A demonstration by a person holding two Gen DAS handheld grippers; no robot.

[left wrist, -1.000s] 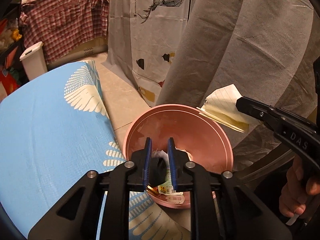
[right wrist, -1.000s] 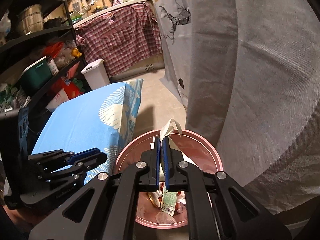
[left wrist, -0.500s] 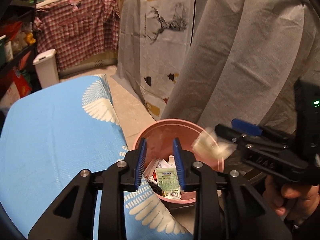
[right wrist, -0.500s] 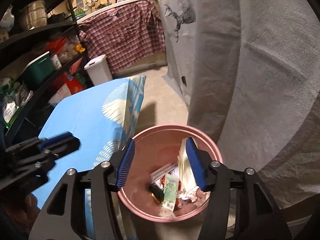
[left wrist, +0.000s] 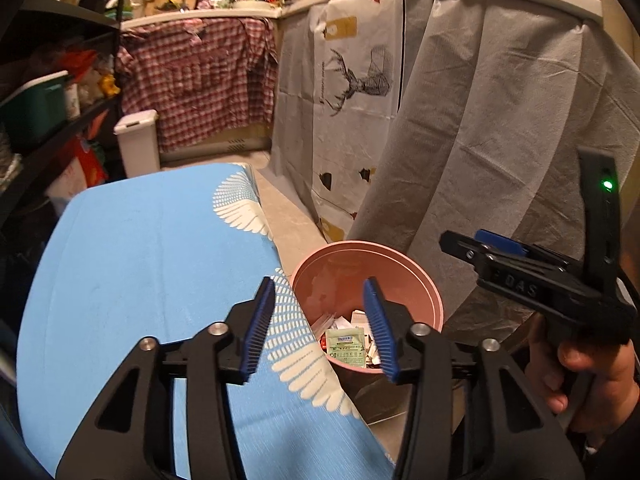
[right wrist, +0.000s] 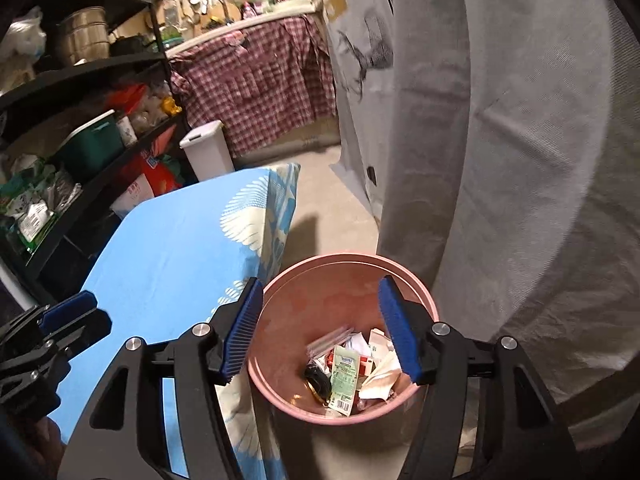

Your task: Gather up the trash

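A pink bin (left wrist: 434, 300) (right wrist: 280, 292) stands on the floor beside a table with a blue cloth. Inside lie several pieces of trash: a green packet (left wrist: 346, 346) (right wrist: 345, 374), a folded paper (right wrist: 380, 378) and a dark round item (right wrist: 318, 380). My left gripper (left wrist: 320, 328) is open and empty over the table's edge, beside the bin. My right gripper (right wrist: 324, 328) is open and empty above the bin; it also shows in the left wrist view (left wrist: 480, 246).
The blue cloth-covered table (left wrist: 132, 272) (right wrist: 176, 248) is left of the bin. A grey curtain (left wrist: 480, 140) (right wrist: 520, 160) hangs right behind the bin. A white lidded bin (left wrist: 136, 146) and black shelves (right wrist: 80, 120) stand farther back.
My right gripper opened and dropped the folded paper into the pink bin. My left gripper opened wider and both grippers rose away from the bin.
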